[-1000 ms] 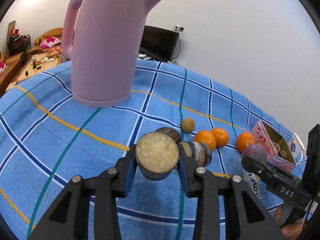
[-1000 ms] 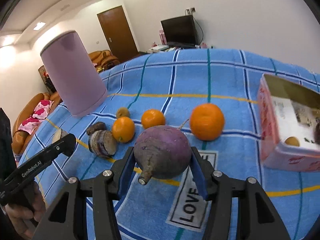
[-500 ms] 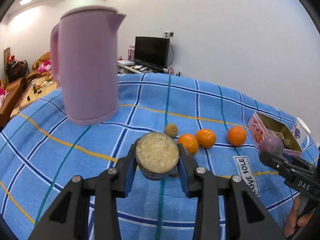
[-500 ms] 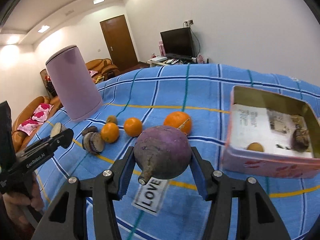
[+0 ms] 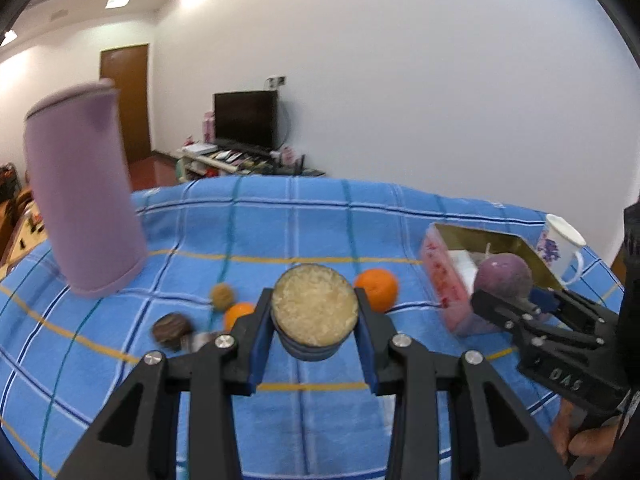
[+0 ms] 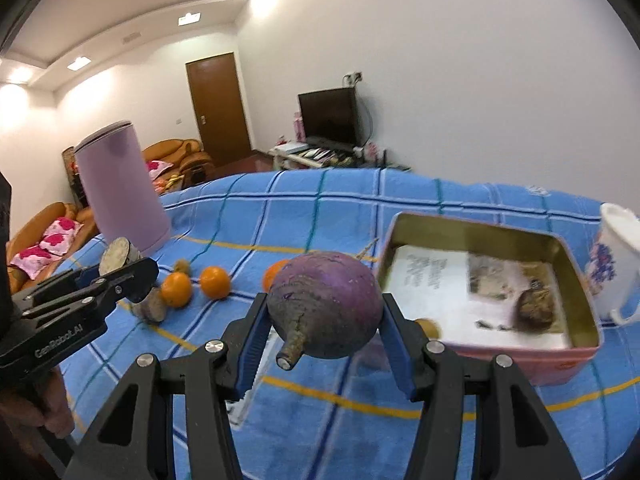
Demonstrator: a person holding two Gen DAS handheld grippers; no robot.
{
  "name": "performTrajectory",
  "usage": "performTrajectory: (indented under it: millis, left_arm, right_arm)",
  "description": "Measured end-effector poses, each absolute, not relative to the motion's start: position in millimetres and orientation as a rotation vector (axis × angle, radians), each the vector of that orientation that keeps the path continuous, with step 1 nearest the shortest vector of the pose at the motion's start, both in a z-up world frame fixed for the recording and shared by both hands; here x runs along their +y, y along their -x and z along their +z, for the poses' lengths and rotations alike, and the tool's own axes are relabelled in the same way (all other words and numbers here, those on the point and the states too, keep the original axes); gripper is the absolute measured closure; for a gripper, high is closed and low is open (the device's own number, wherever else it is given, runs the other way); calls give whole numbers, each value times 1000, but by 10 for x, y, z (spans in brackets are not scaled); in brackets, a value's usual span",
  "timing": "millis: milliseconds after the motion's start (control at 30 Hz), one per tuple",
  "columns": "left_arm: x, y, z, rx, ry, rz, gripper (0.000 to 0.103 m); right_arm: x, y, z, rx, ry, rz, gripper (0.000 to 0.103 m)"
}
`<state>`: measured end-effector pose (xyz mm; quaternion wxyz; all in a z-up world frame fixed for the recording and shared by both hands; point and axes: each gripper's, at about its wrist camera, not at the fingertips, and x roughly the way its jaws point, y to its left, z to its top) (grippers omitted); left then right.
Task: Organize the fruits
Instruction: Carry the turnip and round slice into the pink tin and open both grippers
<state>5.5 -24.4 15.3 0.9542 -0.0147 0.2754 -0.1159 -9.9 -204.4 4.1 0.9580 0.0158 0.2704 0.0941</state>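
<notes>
Our right gripper [image 6: 324, 320] pinches a purple turnip [image 6: 324, 304], root stub toward the camera; our left gripper [image 5: 314, 316] pinches a cut root piece [image 5: 314, 300], pale face up. Both are carried above the blue cloth [image 6: 300, 220].

The move turns on the tin [image 6: 480, 352]: it lies ahead and just to the right of the turnip, open side up, long side running across our view. We judge the right hand nearer (in the left view the tin [image 5: 440, 280] sits well off to the right, behind the other gripper).

Three oranges [image 6: 215, 281] and other pieces rest on the cloth to the left. Hard to make out: the brown lump in the tin [image 6: 534, 308] is blurred, and the turnip hides one orange.
</notes>
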Motion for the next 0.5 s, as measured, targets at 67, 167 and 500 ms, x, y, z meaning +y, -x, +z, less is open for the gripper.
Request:
performTrajectory:
  millis: [67, 167, 500]
  left_arm:
    - [-362, -68, 183, 547, 17, -251, 64]
    - [-532, -83, 220, 535, 9, -279, 64]
    - [-1037, -131, 304, 517, -10, -347, 64]
  right_arm:
    - [-2120, 99, 61, 538, -37, 175, 48]
    - [-2243, 94, 82, 523, -38, 142, 48]
    - [-2732, 70, 159, 490, -63, 56, 48]
